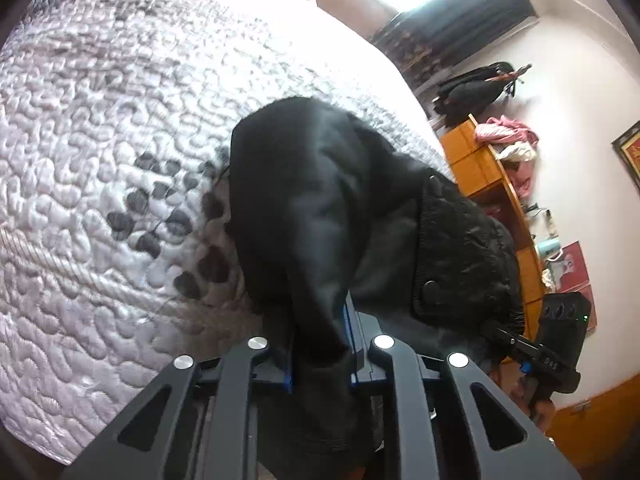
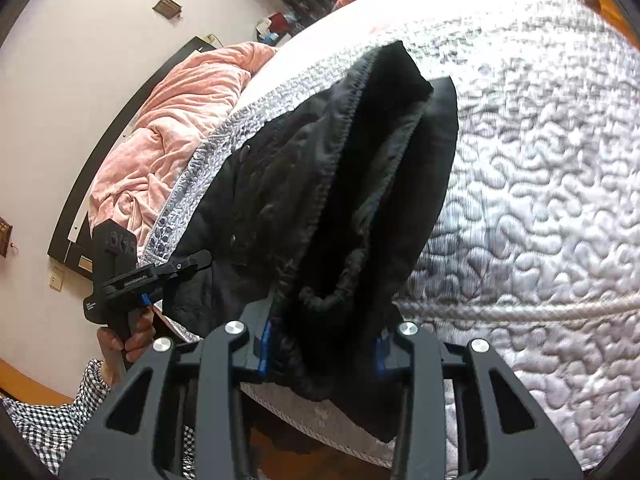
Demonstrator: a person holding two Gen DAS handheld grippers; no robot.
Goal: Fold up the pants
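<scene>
The black pants (image 1: 320, 208) hang bunched between the two grippers above a bed covered with a white quilt (image 1: 100, 140), which carries a dark leaf pattern near the middle of the left wrist view. The left gripper (image 1: 320, 364) has its jaws closed on a gathered fold of the black cloth, which fills the gap between the blue-edged fingers (image 1: 289, 376) and drapes down over the frame. From there the pants rise in a rounded hump, and a lined waistband part with two snap buttons (image 1: 432, 289) sits to the right of that hump.

The right gripper (image 2: 322, 350) likewise has its jaws clamped on the pants (image 2: 360, 200), with thick folded cloth and a corded hem packed between its fingers (image 2: 264, 348). In this view the garment stretches up and away over the quilt (image 2: 540, 200), its stitched edge running along the top-left side and its far corner lying near the quilt's border.

Each camera catches the other gripper off to the side, held in a hand (image 2: 128, 340) at the pants' edge. A rumpled pink blanket (image 2: 172, 128) lies at the far end of the bed against a dark headboard (image 2: 100, 152). In the left wrist view, an orange wooden shelf (image 1: 492, 184) with clothes piled on top stands by the white wall beyond the bed
</scene>
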